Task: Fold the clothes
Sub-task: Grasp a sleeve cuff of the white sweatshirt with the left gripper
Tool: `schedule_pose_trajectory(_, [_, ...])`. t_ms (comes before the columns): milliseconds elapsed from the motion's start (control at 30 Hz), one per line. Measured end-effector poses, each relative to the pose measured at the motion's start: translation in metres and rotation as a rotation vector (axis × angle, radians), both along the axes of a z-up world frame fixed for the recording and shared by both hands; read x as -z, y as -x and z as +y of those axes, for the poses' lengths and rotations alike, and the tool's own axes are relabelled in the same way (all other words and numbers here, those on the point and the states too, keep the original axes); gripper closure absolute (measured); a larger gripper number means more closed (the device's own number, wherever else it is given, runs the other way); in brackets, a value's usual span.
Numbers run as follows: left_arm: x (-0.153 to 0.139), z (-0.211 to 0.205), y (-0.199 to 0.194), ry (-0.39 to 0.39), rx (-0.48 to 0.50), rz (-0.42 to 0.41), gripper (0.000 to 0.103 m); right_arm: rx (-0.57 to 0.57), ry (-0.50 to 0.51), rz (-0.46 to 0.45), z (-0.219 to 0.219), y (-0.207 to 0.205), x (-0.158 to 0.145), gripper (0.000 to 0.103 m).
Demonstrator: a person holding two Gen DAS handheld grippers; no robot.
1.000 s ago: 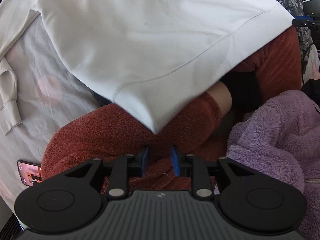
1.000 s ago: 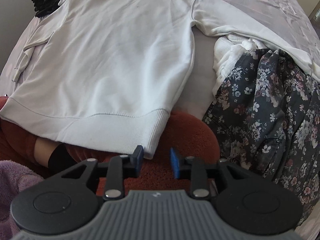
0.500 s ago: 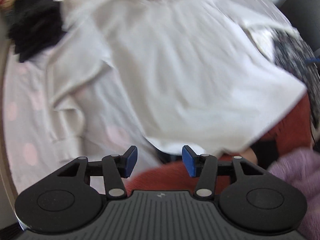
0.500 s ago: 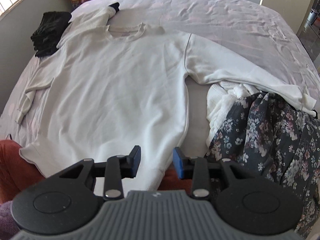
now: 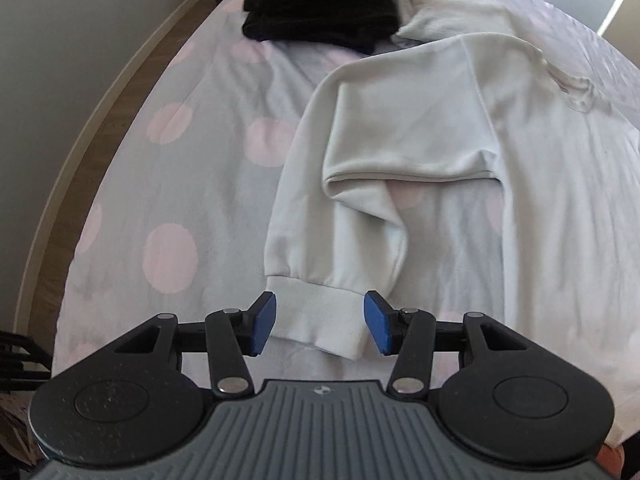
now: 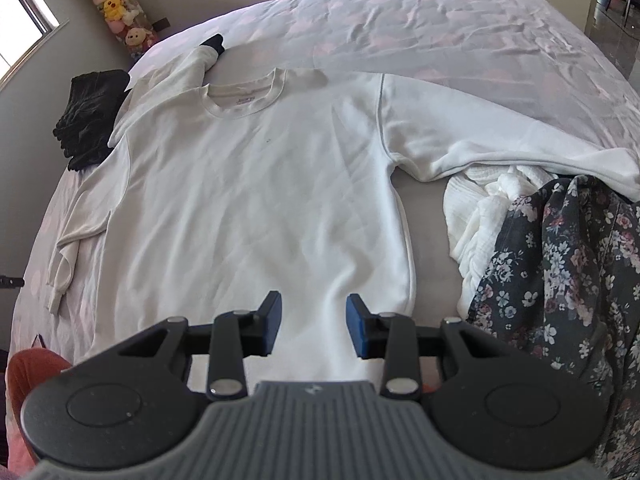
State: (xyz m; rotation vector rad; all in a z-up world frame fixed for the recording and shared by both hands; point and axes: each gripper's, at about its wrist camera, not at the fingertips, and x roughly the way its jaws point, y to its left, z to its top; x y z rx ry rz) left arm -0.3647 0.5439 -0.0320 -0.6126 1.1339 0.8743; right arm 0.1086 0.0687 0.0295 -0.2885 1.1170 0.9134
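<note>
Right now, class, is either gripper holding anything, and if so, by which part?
Nothing is held. The left gripper is open around the sweatshirt's sleeve cuff, not closed on it. The right gripper is open over the hem.

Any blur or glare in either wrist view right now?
Left wrist view: sharp, sleeve cuff crisp, only fisheye bending at the bed edge. Right wrist view: sharp too, bright window top left, sweatshirt evenly lit, no glare.
</note>
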Motion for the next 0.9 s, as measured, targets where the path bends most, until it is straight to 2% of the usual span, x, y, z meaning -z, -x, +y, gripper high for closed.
schedule_pose_trajectory(300, [0.078,0.03,0.04,0.007,-0.187,-0.053,0.045,-0.007,0.088,0.008,0.046,0.004,0.029,0.064])
schedule_pose_trajectory(367, [0.087,0.032,0.045,0.008,-0.206,-0.083,0.046,-0.024,0.104,0.003,0.057,0.007,0.032,0.064])
schedule_pose_trajectory(433, [0.09,0.03,0.049,0.008,-0.208,-0.125,0.053,-0.042,0.117,-0.001,0.068,0.011,0.034,0.064])
schedule_pose_trajectory(500, [0.092,0.028,0.052,0.01,-0.214,-0.166,0.088,-0.053,0.125,0.0,0.078,0.012,0.037,0.064])
schedule_pose_trajectory(533, [0.09,0.028,0.053,0.016,-0.231,-0.181,0.092,-0.058,0.127,0.002,0.083,0.012,0.038,0.064])
schedule_pose_trajectory(600, [0.083,0.029,0.056,0.016,-0.256,-0.206,0.098,-0.066,0.135,0.004,0.09,0.013,0.042,0.064])
schedule_pose_trajectory(700, [0.058,0.034,0.06,-0.032,-0.28,-0.247,0.099,-0.081,0.139,0.008,0.1,0.014,0.048,0.064])
schedule_pose_trajectory(900, [-0.052,0.064,0.052,-0.192,-0.293,-0.333,0.099,-0.11,0.125,0.016,0.107,0.013,0.051,0.064])
